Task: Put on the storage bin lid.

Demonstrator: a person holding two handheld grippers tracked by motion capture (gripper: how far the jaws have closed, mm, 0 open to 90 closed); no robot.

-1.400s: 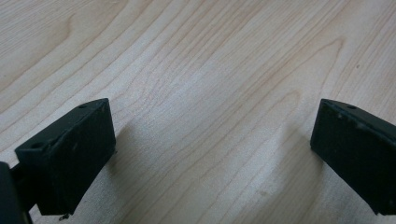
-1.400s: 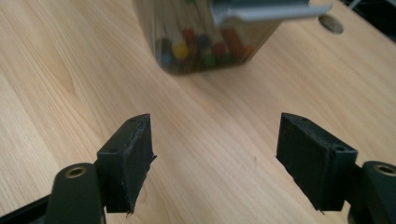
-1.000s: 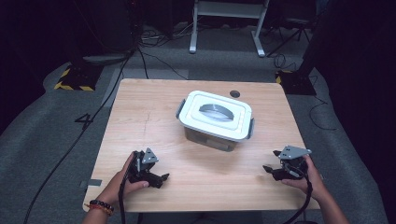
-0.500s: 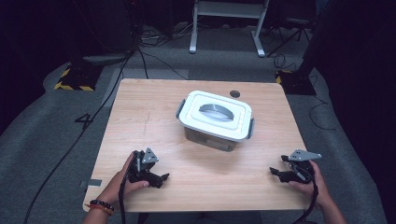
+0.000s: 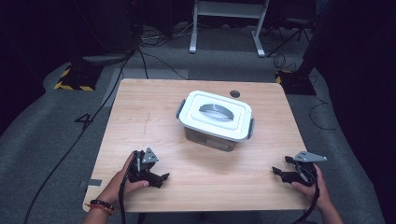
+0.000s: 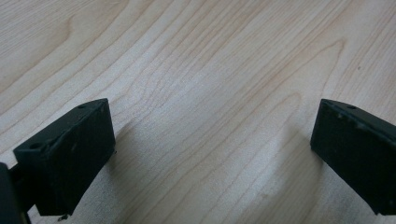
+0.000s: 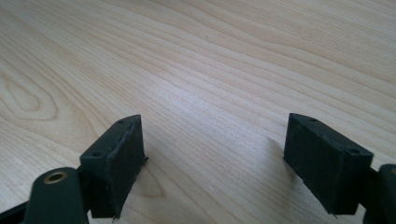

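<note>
White-lidded box (image 5: 215,120) sits latched mid-table (image 5: 154,116), well apart from my left tool (image 5: 159,178) and right tool (image 5: 278,171), both open and empty near the front edge, so reaching unevenly could shove it instead of catching its side clips.

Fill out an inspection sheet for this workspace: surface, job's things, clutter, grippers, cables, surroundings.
Surface: wooden table, light grain, with a dark round grommet near the far edge.
Job's things: clear plastic container at centre, white lid on, grey handle lying flat, side latches down.
Clutter: nothing seen on the tabletop.
Grippers: left gripper at the near-left edge, jaws open over bare wood; right gripper at the near-right edge, jaws open over bare wood. Both apart from the container.
Cables: black cable running across the floor at left.
Surroundings: grey carpet, hazard-striped base, white stand legs behind.
</note>
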